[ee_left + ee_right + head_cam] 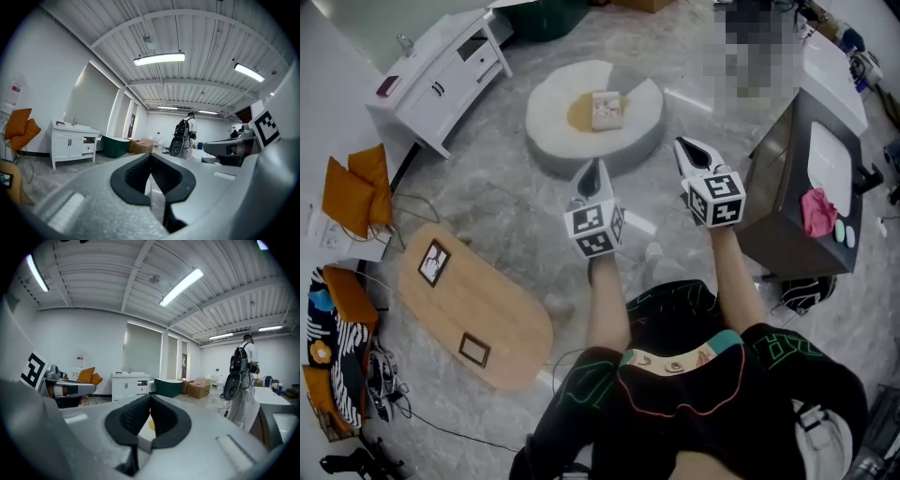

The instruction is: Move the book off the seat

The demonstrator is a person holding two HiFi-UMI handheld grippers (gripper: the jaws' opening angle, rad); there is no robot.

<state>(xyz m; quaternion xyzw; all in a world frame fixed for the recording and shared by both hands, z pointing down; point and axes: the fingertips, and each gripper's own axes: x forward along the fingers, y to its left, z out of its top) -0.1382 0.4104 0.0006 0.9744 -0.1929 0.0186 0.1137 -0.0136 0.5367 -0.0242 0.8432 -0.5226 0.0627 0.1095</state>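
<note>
Jaws on the left gripper (594, 171) and the right gripper (687, 148) are pressed together with nothing in them, side by side, short of the round white seat (548, 141) on the floor. The book (607, 110) lies flat at the seat's middle, well ahead of both. I'd say the approach comes first: step closer, spread one pair, come in low at a book edge, and pinch cover and pages together so nothing fans open.

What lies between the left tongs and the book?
In the head view, only the pale top of the seat separates the left tongs from the book.
</note>
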